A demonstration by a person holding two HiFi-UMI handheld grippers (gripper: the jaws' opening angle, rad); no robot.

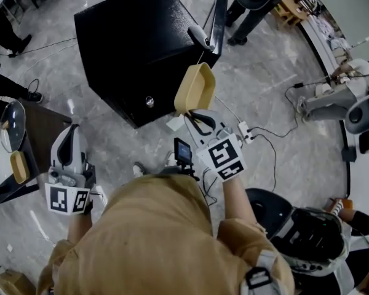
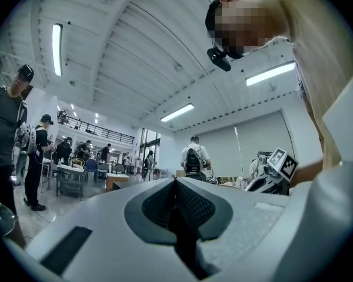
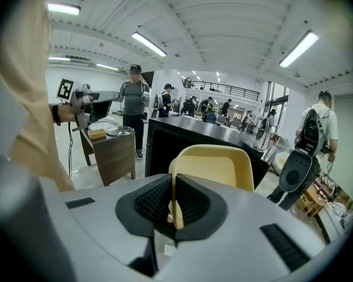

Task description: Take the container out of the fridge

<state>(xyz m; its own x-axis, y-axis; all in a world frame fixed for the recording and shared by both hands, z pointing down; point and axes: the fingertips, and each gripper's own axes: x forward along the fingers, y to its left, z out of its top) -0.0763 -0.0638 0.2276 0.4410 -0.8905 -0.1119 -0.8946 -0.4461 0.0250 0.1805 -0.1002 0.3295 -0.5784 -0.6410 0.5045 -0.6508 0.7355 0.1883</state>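
A tan plastic container hangs tilted in the air in front of the black fridge, whose door stands open at the right. My right gripper is shut on the container's rim. In the right gripper view the container rises past the right gripper, its thin wall pinched between the pads, with the fridge behind it. My left gripper is held low at the left, apart from the fridge. In the left gripper view the left gripper is shut with nothing in it.
A dark side table at the left carries a glass lid and a second tan container. Cables and a power strip lie on the floor right of the fridge. Machines and a black seat stand at the right. People stand around.
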